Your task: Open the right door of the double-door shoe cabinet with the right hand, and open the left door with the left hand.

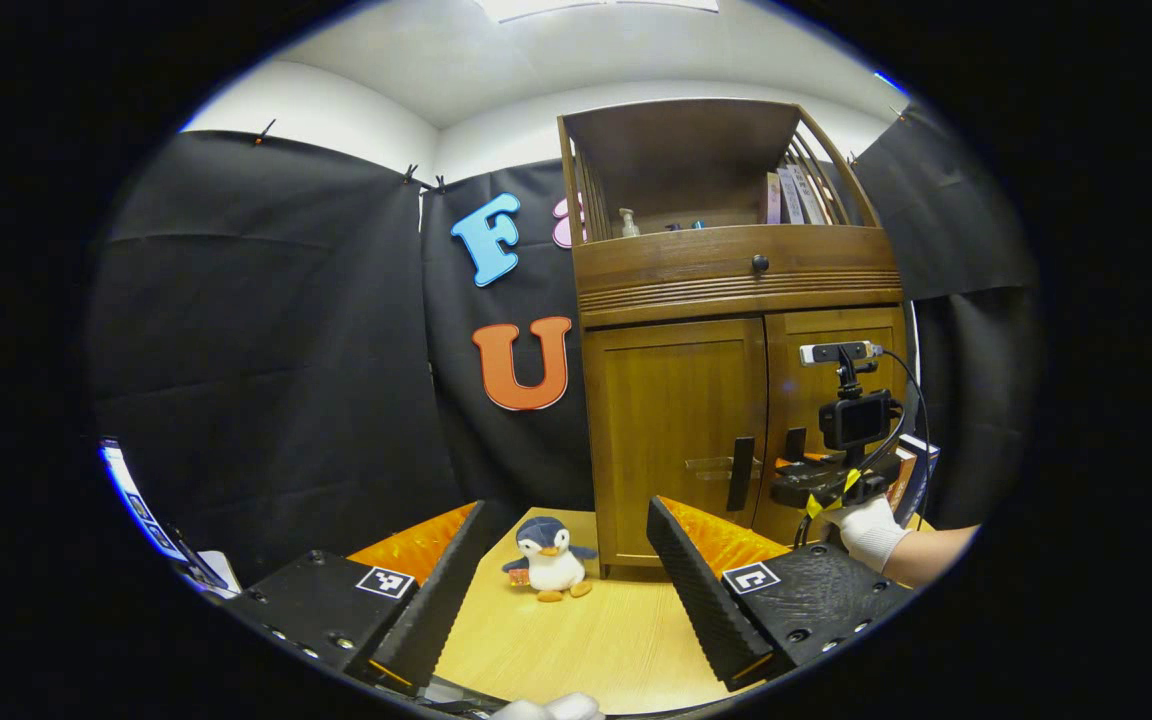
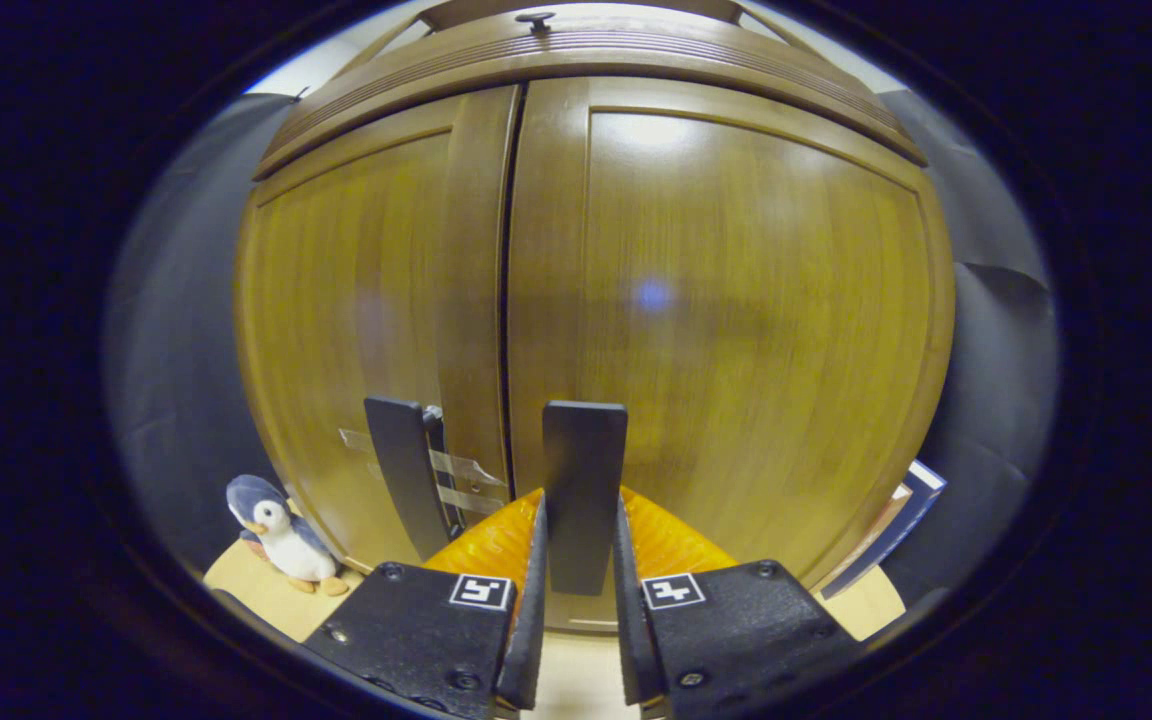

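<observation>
- Both doors look closed: in the right gripper view the left door [image 2: 376, 330] and right door [image 2: 756, 320] meet at a thin centre seam, so no opening shows yet.
- The right gripper [image 2: 581, 640] is close up to the cabinet [image 1: 736, 290], its fingers drawn in around the right handle [image 2: 584, 480]. They appear to clamp it from both sides, though actual contact is hard to confirm.
- In the left gripper view the right gripper shows farther off, held by a gloved hand [image 1: 871, 530] at the right door.
- The left gripper [image 1: 576, 600] hangs well back from the cabinet, over the worktop [image 1: 596, 630], fingers spread wide and holding nothing.
- The left handle [image 2: 406, 480] stands free, just beside the seam.
- A penguin toy [image 1: 548, 558] sits on the worktop near the cabinet's left corner.
- Judged progress: early. The right grasp seems made; pulling the right door, then reaching, gripping and pulling the left, all remain.
</observation>
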`<state>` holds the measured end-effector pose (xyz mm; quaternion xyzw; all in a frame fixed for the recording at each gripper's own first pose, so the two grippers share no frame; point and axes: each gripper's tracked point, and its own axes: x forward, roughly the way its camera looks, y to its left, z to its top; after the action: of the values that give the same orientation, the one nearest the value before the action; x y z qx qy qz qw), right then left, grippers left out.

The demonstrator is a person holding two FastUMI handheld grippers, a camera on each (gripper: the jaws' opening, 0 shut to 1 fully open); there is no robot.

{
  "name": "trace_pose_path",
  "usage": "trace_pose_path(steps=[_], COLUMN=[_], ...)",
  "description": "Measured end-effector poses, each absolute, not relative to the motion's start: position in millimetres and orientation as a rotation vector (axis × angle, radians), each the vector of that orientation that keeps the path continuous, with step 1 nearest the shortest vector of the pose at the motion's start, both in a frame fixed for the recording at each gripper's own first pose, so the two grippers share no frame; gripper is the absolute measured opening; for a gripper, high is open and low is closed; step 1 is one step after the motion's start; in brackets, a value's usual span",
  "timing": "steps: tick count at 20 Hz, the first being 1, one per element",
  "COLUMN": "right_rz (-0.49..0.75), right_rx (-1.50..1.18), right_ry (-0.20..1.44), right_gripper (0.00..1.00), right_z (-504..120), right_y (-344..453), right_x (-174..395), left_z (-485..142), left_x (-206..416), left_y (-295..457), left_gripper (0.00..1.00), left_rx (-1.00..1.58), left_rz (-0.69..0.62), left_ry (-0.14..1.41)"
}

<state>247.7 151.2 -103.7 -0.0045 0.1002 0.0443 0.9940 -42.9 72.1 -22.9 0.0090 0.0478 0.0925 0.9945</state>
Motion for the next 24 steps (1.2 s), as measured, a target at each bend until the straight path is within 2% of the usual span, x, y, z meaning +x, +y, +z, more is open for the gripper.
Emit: trace_pose_path(steps=[5,10,24], right_rz=[0.139,0.191,0.146], right_rx=[-0.012,-0.024,0.012], right_ry=[0.222,0.231,0.247], right_gripper=[0.30,0.28,0.27], right_z=[-106,-108,-118], right_y=[149,135,56], right_x=[233,184,77], left_z=[-24,-30,-53], left_x=[-44,-47,-67], left_y=[69,68,58], left_gripper=[0.96,0.96,0.96], left_rx=[0.006,-0.017,-0.016], left_rz=[0.166,0.141,0.109], left_ry=[0.081,0.085,0.119])
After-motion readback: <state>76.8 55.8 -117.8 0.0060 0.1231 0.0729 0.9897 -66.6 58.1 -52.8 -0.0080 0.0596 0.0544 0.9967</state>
